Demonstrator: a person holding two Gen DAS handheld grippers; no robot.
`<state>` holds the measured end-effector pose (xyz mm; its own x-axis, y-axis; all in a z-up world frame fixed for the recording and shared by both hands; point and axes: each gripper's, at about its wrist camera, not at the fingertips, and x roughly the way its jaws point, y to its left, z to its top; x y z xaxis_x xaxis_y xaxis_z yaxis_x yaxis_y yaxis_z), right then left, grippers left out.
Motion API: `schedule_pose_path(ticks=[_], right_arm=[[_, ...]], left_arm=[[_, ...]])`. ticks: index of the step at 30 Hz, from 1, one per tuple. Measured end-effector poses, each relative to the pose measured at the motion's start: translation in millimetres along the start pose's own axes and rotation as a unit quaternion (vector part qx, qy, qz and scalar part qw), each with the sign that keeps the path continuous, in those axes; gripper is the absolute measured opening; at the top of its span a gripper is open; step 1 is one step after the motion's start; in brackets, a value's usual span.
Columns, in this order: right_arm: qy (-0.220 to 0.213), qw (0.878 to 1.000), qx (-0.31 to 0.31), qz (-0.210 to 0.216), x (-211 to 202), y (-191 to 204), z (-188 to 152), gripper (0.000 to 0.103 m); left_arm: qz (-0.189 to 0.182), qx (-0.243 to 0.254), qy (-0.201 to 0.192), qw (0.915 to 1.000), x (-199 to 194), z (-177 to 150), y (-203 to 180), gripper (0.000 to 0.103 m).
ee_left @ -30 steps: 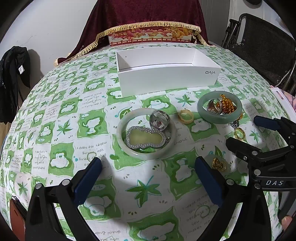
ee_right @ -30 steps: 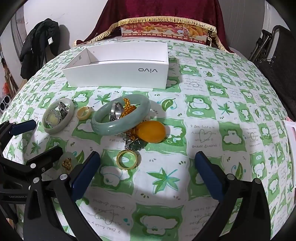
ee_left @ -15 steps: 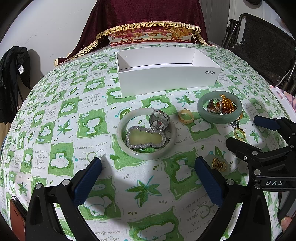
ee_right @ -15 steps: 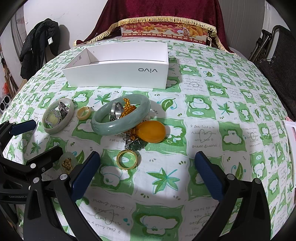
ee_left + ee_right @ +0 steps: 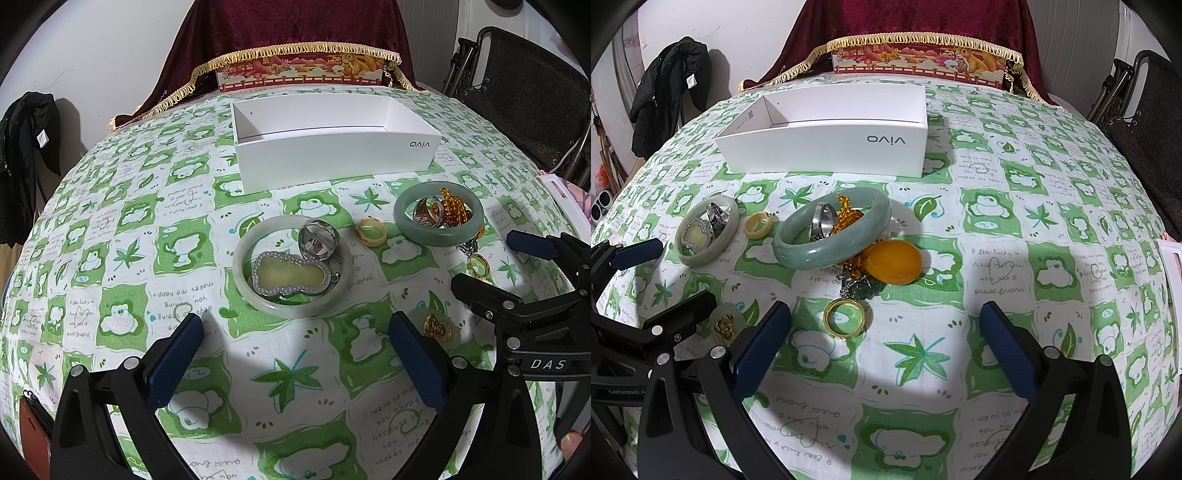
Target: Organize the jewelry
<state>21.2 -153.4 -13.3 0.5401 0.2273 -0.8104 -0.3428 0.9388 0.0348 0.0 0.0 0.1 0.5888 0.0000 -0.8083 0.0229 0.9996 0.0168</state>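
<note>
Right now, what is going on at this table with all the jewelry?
Nothing is held yet. Both the left claw and the right claw hang open above the green patterned tablecloth. The pale bangle, dark green bangle, gold ring and amber pendant lie loose on the cloth. The white box behind them looks empty.

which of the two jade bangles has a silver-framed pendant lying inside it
The paler, whitish bangle, left of the darker green bangle; that one rings orange beads instead.

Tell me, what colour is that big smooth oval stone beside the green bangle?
Amber-orange oval stone; clearest in the right wrist view.
</note>
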Motion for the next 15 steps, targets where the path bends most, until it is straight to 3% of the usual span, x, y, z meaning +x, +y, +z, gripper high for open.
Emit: schedule_pose_path(ticks=[15], right_arm=[[0.0, 1.0, 0.0, 0.0, 0.2, -0.4, -0.1, 0.099]], left_arm=[[0.0, 0.0, 0.0, 1.0, 0.0, 0.0, 0.0, 0.1]])
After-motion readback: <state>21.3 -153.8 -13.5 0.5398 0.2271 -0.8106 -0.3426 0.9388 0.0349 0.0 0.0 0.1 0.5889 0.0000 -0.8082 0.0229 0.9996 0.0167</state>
